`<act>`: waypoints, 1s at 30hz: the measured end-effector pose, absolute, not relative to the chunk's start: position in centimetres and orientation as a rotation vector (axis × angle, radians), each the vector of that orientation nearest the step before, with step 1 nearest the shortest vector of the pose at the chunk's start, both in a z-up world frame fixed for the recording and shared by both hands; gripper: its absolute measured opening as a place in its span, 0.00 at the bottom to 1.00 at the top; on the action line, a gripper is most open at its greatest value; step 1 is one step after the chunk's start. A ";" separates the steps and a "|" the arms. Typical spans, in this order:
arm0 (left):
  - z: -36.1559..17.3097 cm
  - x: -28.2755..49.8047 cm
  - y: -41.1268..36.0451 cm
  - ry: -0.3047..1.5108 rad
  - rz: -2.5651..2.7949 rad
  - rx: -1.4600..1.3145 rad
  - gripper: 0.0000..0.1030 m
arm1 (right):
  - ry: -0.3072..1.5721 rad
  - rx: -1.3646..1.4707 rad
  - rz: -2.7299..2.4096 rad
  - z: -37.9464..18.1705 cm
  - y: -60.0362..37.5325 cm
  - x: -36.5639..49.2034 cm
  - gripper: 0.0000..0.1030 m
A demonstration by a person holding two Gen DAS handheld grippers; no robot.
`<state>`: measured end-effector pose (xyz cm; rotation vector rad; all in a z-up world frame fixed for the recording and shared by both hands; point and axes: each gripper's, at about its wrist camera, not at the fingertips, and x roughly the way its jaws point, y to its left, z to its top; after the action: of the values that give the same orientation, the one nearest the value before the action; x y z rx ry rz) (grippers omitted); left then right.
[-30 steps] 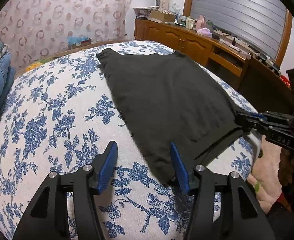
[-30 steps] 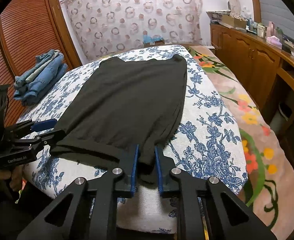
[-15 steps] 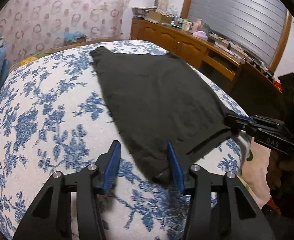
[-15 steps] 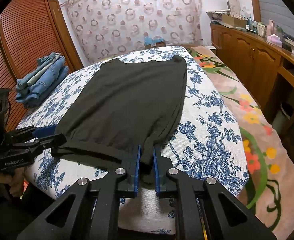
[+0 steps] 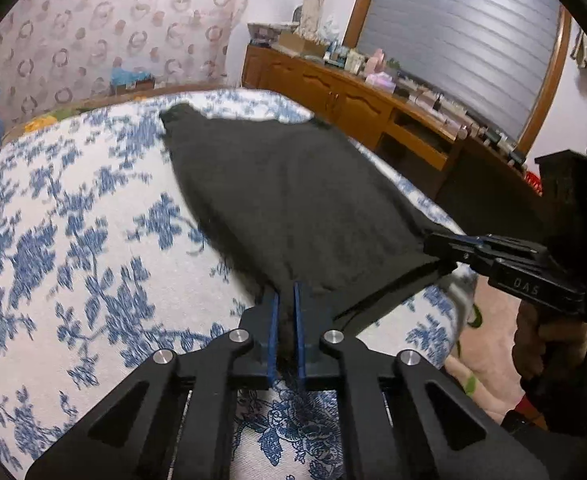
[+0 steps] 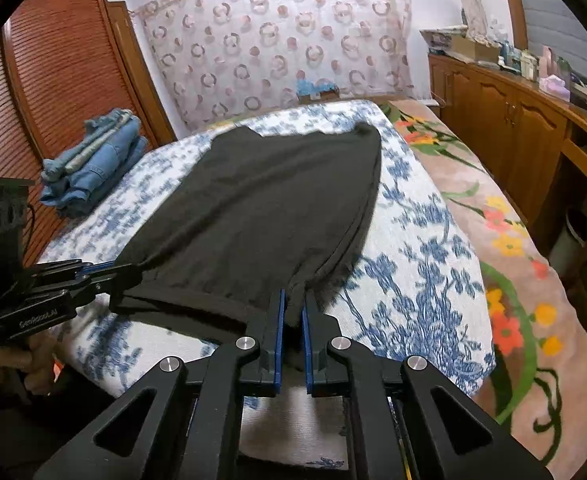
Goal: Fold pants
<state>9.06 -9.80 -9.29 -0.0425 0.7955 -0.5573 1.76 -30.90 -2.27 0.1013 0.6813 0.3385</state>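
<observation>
You pinch the dark pants (image 6: 261,216), spread on the floral bed (image 6: 425,280), at both near corners: left tongs (image 5: 285,304) have just closed on cloth, right tongs (image 6: 291,312) too. Uneven lifting could skew the fold; thin bites may slip.

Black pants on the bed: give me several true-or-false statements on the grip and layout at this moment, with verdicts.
1. Both grippers are clamped on the near edge of the black pants. True: left gripper, right gripper.
2. The pants hang in mid-air. False: they lie flat on the floral bed cover.
3. A pile of blue jeans sits on the bed left of the pants in the right wrist view. True.
4. The right gripper's jaws stand wide open. False: they are shut on the fabric.
</observation>
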 end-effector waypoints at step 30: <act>10.9 13.1 -3.9 0.396 -0.461 -0.017 0.06 | 0.294 -0.034 0.555 16.3 -26.1 6.1 0.05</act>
<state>13.12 -3.86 10.92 -0.0173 0.3959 -0.4615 6.07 -26.10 16.31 -0.0343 0.2940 0.5549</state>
